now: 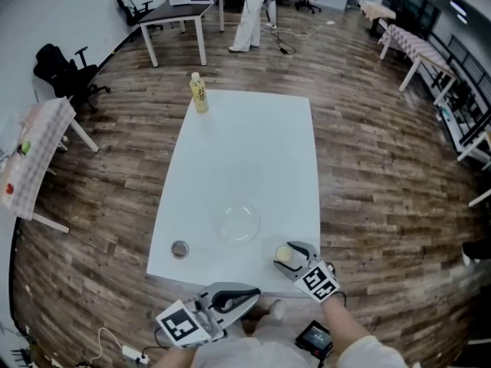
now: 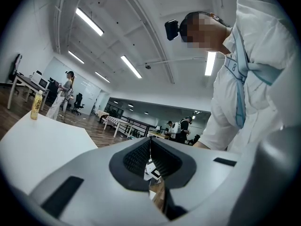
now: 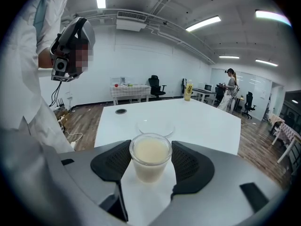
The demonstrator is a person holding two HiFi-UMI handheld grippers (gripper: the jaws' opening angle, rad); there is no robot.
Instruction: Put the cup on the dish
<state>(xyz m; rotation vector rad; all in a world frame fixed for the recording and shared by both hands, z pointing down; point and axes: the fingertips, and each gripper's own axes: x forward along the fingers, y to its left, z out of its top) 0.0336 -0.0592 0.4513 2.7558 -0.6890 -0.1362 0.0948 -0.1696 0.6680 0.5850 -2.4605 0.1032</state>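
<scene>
- A clear cup (image 3: 150, 157) filled with a creamy, pale liquid is gripped by the right gripper (image 1: 291, 255). One dark ribbed pad (image 3: 117, 160) is pressed to each side of the cup, and the jaws are parted only by the cup's width.
- The cup is held upright at the near right corner of the white table (image 1: 253, 152). Whether its base rests on the tabletop or is just clear of it cannot be told.
- The dish (image 1: 238, 224), a shallow one of clear glass, is seen on the table just beyond the cup and to its left, apart from it and with nothing in it.
- In the right gripper view the dish (image 3: 155, 125) is seen straight ahead of the cup.
- The left gripper (image 1: 249, 293) is held off the near edge of the table, over the wooden floor. Its jaws are brought together, and nothing is held between them.
- In the left gripper view the closed jaws are turned towards the person's white sleeve, with the table off to the left.
- A small round metal fitting (image 1: 179, 249) is set in the table near its near left corner, well apart from the dish.
- A yellow bottle (image 1: 199, 93) is stood upright at the far left corner of the table.
</scene>
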